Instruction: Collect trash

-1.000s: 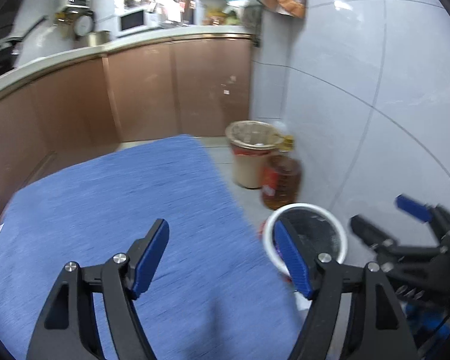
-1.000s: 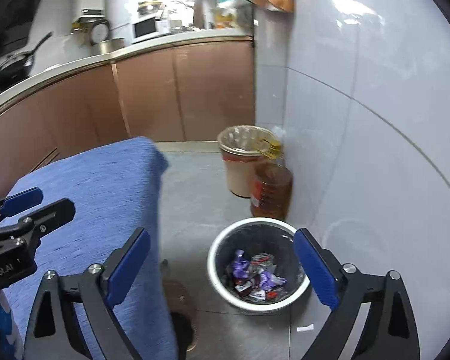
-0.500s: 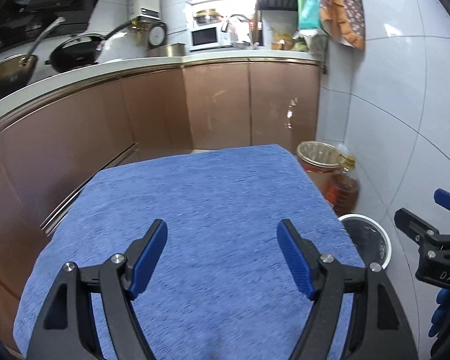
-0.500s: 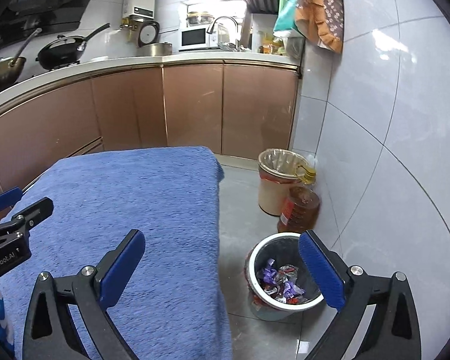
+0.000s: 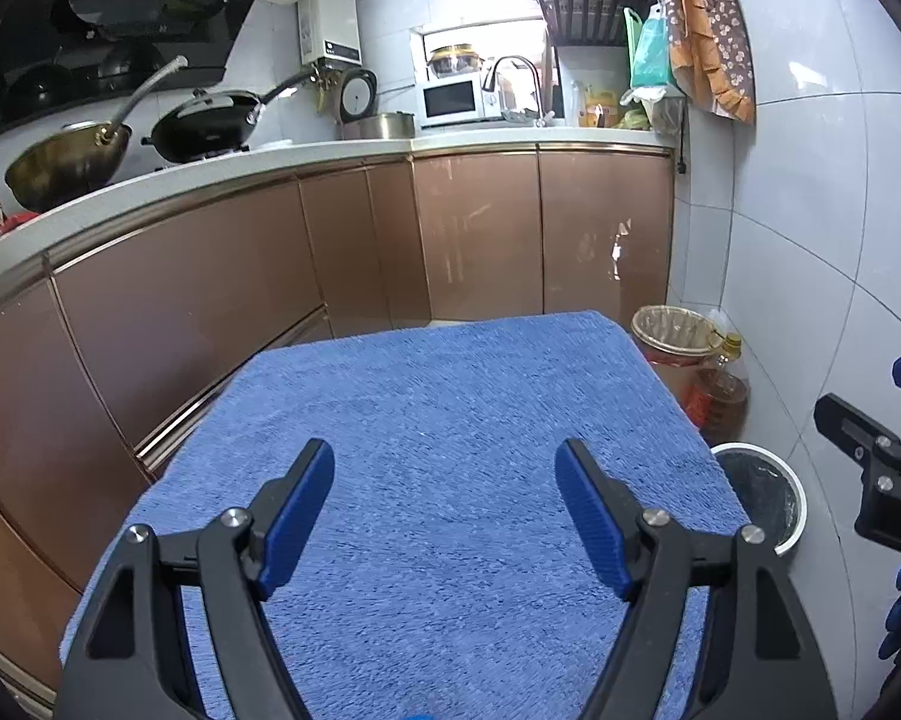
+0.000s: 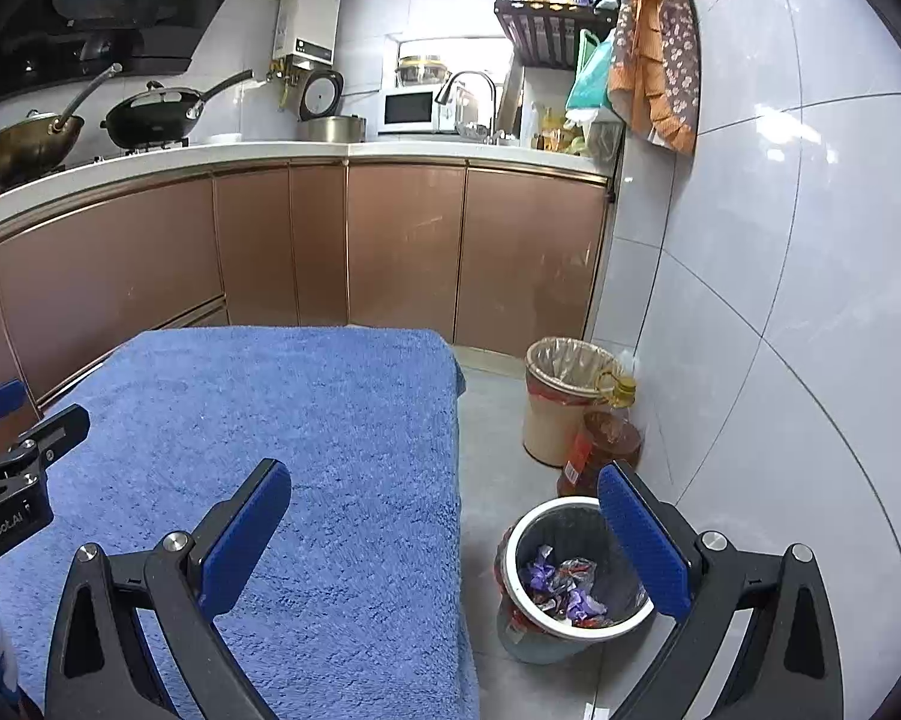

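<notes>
A blue towel (image 5: 450,450) (image 6: 306,450) covers the table in front of me, and I see nothing lying on it. On the floor at its right stands a white-rimmed trash bin (image 6: 576,576) (image 5: 762,492) with purple and red wrappers (image 6: 561,591) inside. My left gripper (image 5: 444,504) hovers open over the towel, nothing between its blue pads. My right gripper (image 6: 444,528) is open too, spanning the towel's right edge and the bin. Each gripper shows at the edge of the other's view.
A second lined bin (image 6: 561,402) and an oil bottle (image 6: 600,450) stand by the tiled wall (image 6: 780,300). Brown cabinets (image 5: 480,240) with a white counter run behind the table. Woks (image 5: 210,120), a microwave (image 5: 456,99) and a sink tap sit on the counter.
Both views have swung up and away from the bin toward the table and counter. The towel now fills the space between the left jaws; the bin has slid to the right edge.
</notes>
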`<state>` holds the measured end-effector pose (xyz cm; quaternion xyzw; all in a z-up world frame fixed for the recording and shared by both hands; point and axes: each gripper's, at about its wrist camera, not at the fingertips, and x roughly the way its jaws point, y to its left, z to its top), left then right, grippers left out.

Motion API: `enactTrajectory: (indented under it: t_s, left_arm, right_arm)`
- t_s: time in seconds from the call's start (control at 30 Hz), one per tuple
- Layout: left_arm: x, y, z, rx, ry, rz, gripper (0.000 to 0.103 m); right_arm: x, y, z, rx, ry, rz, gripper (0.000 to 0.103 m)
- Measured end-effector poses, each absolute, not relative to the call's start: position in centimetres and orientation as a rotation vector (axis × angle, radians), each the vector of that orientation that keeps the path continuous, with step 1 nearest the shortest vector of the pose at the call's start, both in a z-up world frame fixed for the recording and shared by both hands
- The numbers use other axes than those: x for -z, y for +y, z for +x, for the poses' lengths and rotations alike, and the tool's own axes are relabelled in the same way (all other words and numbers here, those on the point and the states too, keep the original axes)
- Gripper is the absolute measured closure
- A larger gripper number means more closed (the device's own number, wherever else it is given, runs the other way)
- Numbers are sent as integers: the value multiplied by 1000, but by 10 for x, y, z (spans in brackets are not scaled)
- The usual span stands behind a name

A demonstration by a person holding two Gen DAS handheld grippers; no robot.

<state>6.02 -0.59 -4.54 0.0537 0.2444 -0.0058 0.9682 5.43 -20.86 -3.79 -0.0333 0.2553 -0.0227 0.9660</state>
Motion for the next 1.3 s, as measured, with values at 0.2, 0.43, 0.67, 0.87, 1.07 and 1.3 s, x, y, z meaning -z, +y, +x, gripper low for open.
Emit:
enactTrajectory:
  t_s: [0.2,0.43,0.67,0.87,1.07,1.3]
  left_arm:
    - [33,-4,48,-8,450,107,21]
    - [26,-9,40,-30,429,126,19]
    - [24,-10,36,-37,421,129,19]
    - [23,-12,33,-38,412,134,19]
    - [23,-11,32,-37,409,130,19]
    - [22,-10,32,-36,406,131,18]
  right_arm:
    - [30,-206,45,45,484,-68,0]
    - [27,-208,39,35,469,-63,0]
    - [27,-207,37,23,465,-65,0]
    - [26,-208,36,21,462,-63,0]
    - [26,-207,36,23,461,-64,0]
    - [27,-208,34,29,457,-61,0]
